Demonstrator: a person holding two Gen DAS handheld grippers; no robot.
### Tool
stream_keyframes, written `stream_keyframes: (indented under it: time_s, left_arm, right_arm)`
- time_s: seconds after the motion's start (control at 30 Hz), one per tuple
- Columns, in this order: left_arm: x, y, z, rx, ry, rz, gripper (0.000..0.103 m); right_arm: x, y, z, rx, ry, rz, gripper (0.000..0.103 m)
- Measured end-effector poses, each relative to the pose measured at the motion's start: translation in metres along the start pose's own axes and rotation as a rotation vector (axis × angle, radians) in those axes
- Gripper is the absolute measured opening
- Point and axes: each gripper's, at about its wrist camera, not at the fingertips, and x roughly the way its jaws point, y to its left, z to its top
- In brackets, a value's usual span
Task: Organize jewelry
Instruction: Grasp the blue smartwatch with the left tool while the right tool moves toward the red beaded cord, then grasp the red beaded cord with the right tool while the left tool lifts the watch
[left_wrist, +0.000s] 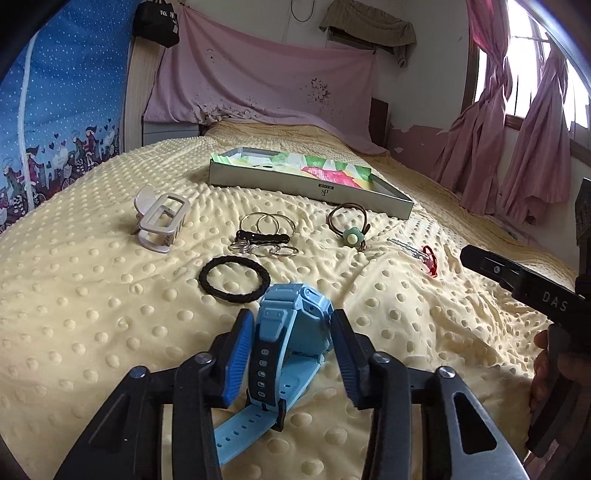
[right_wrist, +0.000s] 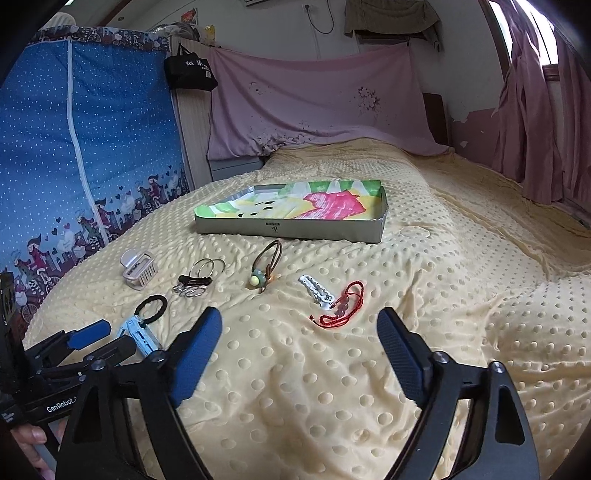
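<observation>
A light blue watch (left_wrist: 284, 332) lies on the yellow bedspread between the fingers of my left gripper (left_wrist: 291, 328); the jaws stand around it with small gaps at each side. It also shows in the right wrist view (right_wrist: 138, 332). My right gripper (right_wrist: 299, 328) is wide open and empty above the bedspread, short of a red cord bracelet (right_wrist: 341, 308) and a white clip (right_wrist: 317, 291). A shallow grey box (left_wrist: 321, 188) with a colourful lining sits further back, also in the right wrist view (right_wrist: 291, 229).
On the bedspread lie a black hair tie (left_wrist: 234, 275), metal rings with a black clip (left_wrist: 264, 236), a beige claw clip (left_wrist: 160, 221) and a brown hair tie with a green flower (left_wrist: 349, 230). Pink curtains hang at right, a blue wardrobe stands left.
</observation>
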Motion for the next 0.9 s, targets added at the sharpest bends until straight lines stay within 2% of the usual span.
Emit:
stream_keyframes:
  time_s: [0.3,0.53,0.6,0.9]
  left_arm:
    - [0.020,-0.009,0.009,-0.025,0.024,-0.048,0.034]
    - [0.029,-0.014,0.013,-0.034,0.044,-0.050,0.034]
    - [0.031,-0.014,0.014,-0.036,0.046,-0.052,0.034]
    - [0.041,-0.017,0.020,-0.044,0.059,-0.079,0.034]
  right_arm:
    - [0.052,-0.018,-0.001,0.096,0.180,0.010,0.038]
    - [0.079,-0.022,-0.003,0.141,0.252,0.007,0.037]
    - [0.084,-0.022,-0.004,0.155,0.269,0.005,0.031]
    - [0.099,-0.029,0.001,0.203,0.299,0.000,0.029]
